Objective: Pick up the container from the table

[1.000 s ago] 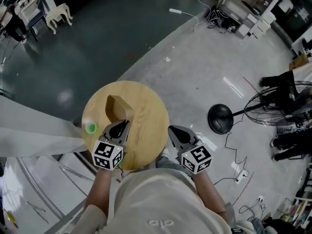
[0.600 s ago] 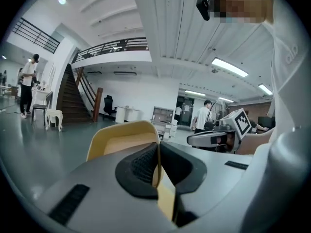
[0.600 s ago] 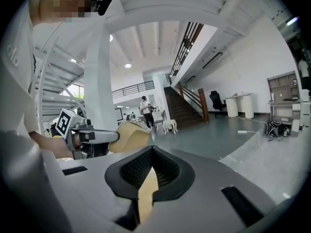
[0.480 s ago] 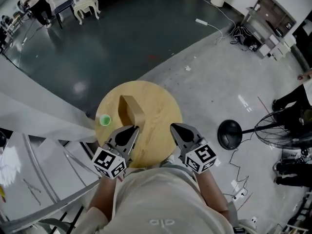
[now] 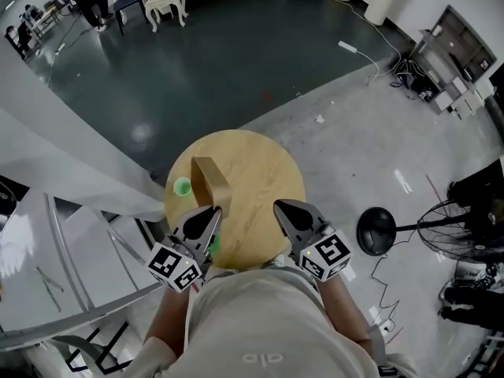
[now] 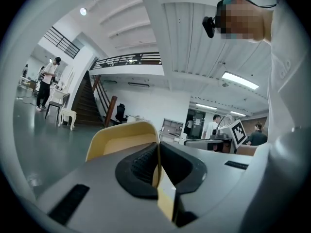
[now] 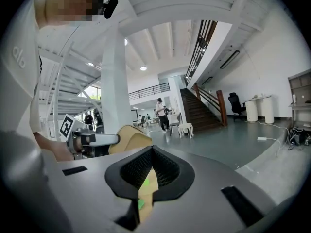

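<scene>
The container (image 5: 209, 178) is a tan open box that hangs over the round wooden table (image 5: 256, 172). My left gripper (image 5: 208, 211) is shut on its near wall. In the left gripper view, the thin yellow wall (image 6: 121, 139) runs between the pads of the left gripper (image 6: 157, 152). My right gripper (image 5: 282, 205) hovers over the table's near right edge, apart from the container, with its jaws together and nothing in them. The right gripper view shows the right gripper (image 7: 152, 152) shut, with the container (image 7: 130, 137) off to its left.
A small green round thing (image 5: 182, 185) sits at the table's left edge. A black round stand base (image 5: 379, 231) and a floor fan (image 5: 465, 239) stand to the right, with cables on the floor. White sheeting (image 5: 71, 172) and metal rails lie to the left.
The container has risen with the left gripper and now shows as a narrow upright shape instead of an open box. Both grippers have moved up and along together; the head view has shifted.
</scene>
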`<act>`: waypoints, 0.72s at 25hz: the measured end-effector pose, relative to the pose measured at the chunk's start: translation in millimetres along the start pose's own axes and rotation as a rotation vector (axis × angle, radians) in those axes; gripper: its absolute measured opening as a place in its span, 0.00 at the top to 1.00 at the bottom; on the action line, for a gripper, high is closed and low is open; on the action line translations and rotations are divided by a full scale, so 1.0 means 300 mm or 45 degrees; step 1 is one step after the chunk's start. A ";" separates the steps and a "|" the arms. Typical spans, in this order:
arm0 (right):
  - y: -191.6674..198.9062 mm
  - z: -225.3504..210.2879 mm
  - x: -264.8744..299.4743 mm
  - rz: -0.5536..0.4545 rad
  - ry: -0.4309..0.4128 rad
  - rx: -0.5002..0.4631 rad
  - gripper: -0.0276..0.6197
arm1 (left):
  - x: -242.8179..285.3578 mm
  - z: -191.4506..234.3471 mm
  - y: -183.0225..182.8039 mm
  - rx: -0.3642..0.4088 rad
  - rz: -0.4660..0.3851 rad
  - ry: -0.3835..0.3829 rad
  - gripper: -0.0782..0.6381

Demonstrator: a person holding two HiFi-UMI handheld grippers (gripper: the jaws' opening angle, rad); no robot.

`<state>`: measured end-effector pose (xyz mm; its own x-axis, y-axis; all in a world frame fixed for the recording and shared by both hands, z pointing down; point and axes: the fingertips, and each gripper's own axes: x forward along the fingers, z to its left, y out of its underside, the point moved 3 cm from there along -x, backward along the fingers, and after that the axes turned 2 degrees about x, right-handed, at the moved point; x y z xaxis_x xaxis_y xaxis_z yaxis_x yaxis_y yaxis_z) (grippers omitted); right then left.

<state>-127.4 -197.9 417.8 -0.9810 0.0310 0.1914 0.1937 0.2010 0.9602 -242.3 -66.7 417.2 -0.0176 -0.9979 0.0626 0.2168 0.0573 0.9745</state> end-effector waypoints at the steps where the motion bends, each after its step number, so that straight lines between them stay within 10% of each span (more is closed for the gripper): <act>1: -0.002 0.010 0.004 -0.002 -0.011 -0.004 0.92 | -0.008 0.002 -0.003 -0.010 -0.007 -0.009 0.85; 18: 0.053 0.012 -0.032 0.015 0.034 0.039 0.92 | -0.017 -0.014 0.031 -0.015 0.023 -0.010 0.85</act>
<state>-114.9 -191.5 430.4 -0.9779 0.0076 0.2088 0.2049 0.2309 0.9512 -235.9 -61.3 425.1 -0.0210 -0.9964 0.0822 0.2290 0.0753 0.9705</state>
